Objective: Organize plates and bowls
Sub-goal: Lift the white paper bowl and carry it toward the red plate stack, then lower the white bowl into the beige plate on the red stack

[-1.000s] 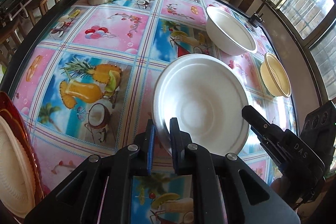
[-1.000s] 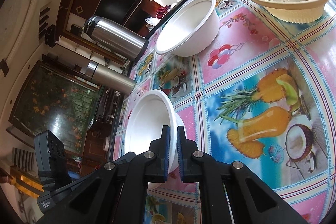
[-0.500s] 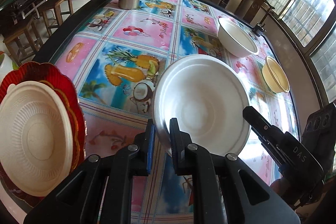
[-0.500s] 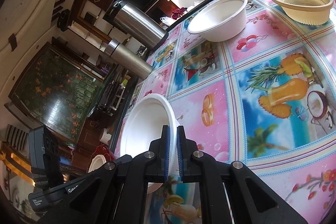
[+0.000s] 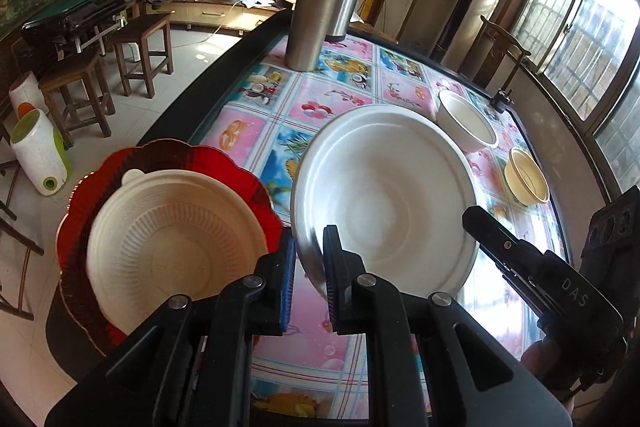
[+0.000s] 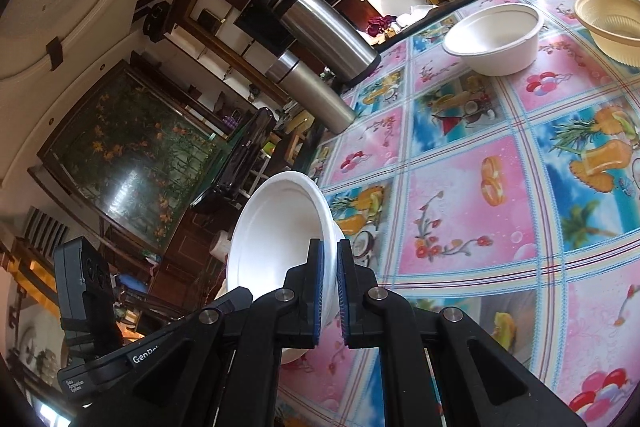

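Both tongs carrying 1 shallow white foam plate (image 5: pixel 384 183) off the table toward the plate stack.

Over the last second the plate is travelling from mid-table, above the fruit-print tablecloth (image 6: pixel 460 203), to just beside the red scalloped plate (image 5: pixel 168 163) holding 1 ribbed cream plate (image 5: pixel 176 239), now coming fully into the left view; I judge stacking is imminent. The left gripper (image 5: pixel 309 275) is nearly closed, pinching the plate's near rim; the right gripper (image 6: pixel 329 291) is fully closed on the opposite rim. The deep white bowl (image 6: pixel 494 35) and ribbed cream bowl (image 6: pixel 610 23) are waiting at the far end.
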### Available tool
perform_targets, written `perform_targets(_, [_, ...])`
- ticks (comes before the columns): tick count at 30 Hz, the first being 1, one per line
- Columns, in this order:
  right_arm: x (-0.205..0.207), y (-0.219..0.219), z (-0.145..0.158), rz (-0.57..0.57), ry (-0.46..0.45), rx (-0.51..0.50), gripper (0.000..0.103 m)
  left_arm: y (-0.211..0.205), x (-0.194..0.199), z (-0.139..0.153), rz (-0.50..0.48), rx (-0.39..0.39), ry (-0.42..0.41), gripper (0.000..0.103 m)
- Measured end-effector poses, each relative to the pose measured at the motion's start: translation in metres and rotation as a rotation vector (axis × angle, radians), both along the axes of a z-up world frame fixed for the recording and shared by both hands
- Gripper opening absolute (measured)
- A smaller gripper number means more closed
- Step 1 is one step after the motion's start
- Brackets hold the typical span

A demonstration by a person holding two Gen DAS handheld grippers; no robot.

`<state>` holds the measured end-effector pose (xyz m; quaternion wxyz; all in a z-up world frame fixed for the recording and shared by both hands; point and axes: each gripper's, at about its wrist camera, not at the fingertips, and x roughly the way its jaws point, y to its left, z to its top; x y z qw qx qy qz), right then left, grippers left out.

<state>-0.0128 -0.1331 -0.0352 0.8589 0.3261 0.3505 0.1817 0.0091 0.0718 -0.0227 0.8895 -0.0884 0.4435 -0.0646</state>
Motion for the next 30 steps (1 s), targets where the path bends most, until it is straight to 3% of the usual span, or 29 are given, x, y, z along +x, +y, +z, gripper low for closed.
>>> perform_targets(8, [0.004,0.051,0.022,0.075,-0.026,-0.01,0.007,0.047,-0.016,0.012,0.087,0.011,-0.058,0.012])
perform_targets(19, [0.007,0.122,0.026,0.193,-0.031,-0.047,0.007,0.101,-0.028,0.0,0.184,-0.013,-0.044,0.011])
perform_targets(30, [0.001,0.149,0.012,0.234,-0.002,-0.079,0.007,0.112,-0.029,-0.022,0.202,-0.014,-0.006,0.011])
